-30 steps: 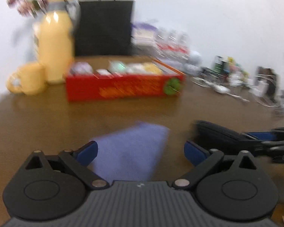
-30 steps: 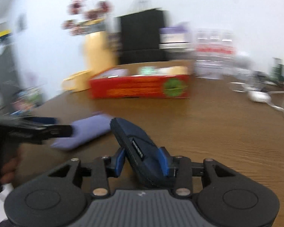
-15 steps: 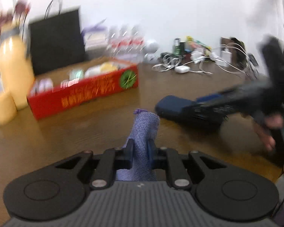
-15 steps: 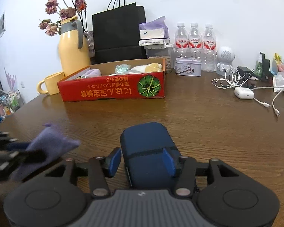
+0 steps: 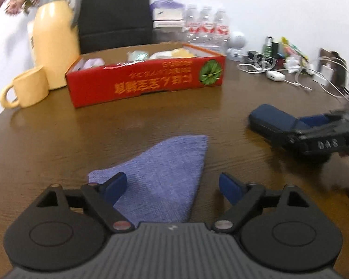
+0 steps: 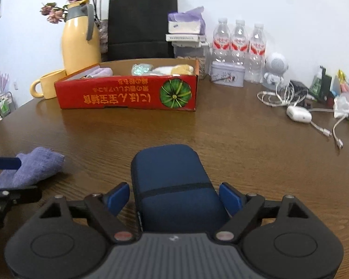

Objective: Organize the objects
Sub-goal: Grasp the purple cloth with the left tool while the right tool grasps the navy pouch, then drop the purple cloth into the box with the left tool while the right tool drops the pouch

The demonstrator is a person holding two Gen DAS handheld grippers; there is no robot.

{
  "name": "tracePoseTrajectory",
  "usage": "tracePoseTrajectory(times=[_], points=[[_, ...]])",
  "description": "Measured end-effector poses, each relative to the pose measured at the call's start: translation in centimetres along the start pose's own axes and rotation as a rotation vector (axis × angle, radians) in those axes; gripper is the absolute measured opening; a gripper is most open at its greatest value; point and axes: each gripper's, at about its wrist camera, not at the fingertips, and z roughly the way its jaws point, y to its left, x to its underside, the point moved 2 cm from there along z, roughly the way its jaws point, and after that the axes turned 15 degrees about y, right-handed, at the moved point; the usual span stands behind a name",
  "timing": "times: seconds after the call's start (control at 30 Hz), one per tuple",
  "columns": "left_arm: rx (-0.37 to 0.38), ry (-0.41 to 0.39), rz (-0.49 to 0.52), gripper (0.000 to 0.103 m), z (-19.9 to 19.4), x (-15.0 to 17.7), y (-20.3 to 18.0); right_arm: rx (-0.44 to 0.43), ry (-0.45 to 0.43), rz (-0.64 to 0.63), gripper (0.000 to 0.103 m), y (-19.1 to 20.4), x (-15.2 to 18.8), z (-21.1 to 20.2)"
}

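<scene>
The brown wooden table (image 6: 244,144) carries everything. The red cardboard box (image 6: 128,96) sits toward its far side, a yellow jug (image 6: 80,44) just behind the box's left end. Nearer than the box, the navy case (image 6: 172,186) lies between the opening, spread jaws of the right gripper (image 6: 174,196), untouched. Left of the case, the purple cloth (image 5: 165,174) lies flat under the left gripper (image 5: 173,186), jaws opening wide.

Even bright light; left view motion-blurred, right sharp; fisheye-bent edges.
</scene>
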Motion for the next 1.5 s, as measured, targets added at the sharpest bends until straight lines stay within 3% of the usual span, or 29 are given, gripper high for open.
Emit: tracePoseTrajectory(times=[0.07,0.1,0.13,0.17,0.23,0.3,0.47,0.7,1.03,1.1,1.17,1.27,1.4,1.5], points=[[0.018,-0.005,-0.038,0.086,-0.2,0.3,0.5,0.006,0.014,0.007,0.077,0.0,0.2,0.1],[0.014,-0.009,-0.046,0.074,-0.3,0.5,0.6,0.005,0.016,-0.001,0.072,0.3,0.4,-0.1],[-0.009,-0.016,-0.052,0.065,-0.5,0.6,0.7,-0.006,0.015,-0.012,0.071,0.6,0.7,-0.3],[-0.025,-0.019,-0.058,0.05,-0.5,0.6,0.7,-0.023,0.012,-0.016,0.071,1.0,1.1,-0.5],[-0.006,-0.02,-0.105,0.041,-0.9,0.7,1.1,-0.038,0.0,-0.054,0.071,2.4,2.1,-1.1],[0.016,-0.01,-0.148,0.024,-1.5,0.9,1.5,-0.061,0.0,-0.077,0.071,3.5,2.9,-1.7],[0.05,-0.016,-0.188,0.018,-3.4,2.0,1.4,-0.091,0.002,-0.089,0.062,5.6,4.7,-3.7],[0.049,-0.084,-0.187,0.018,-6.7,2.8,1.1,-0.115,-0.035,-0.019,0.06,6.1,6.0,-6.3],[0.076,-0.09,-0.202,0.017,-6.0,1.4,2.2,-0.167,-0.07,-0.016,0.06,6.6,3.9,-7.1],[0.122,-0.097,-0.196,0.017,-5.9,-0.2,3.0,-0.189,-0.075,-0.01,0.06,5.9,2.1,-6.9],[0.225,-0.103,-0.203,0.017,-5.7,-2.9,4.6,-0.213,-0.093,-0.004,0.06,5.1,-0.4,-6.8],[0.309,-0.116,-0.208,0.017,-4.7,-8.6,7.3,-0.222,-0.146,-0.016,0.06,3.9,-6.2,-6.5],[0.198,-0.13,-0.215,0.017,-1.8,-17.8,10.8,-0.255,-0.161,-0.018,0.06,2.7,-15.7,-3.3],[0.17,-0.051,-0.262,0.018,2.6,-24.1,13.0,-0.261,-0.112,0.007,0.06,2.9,-22.8,1.6]])
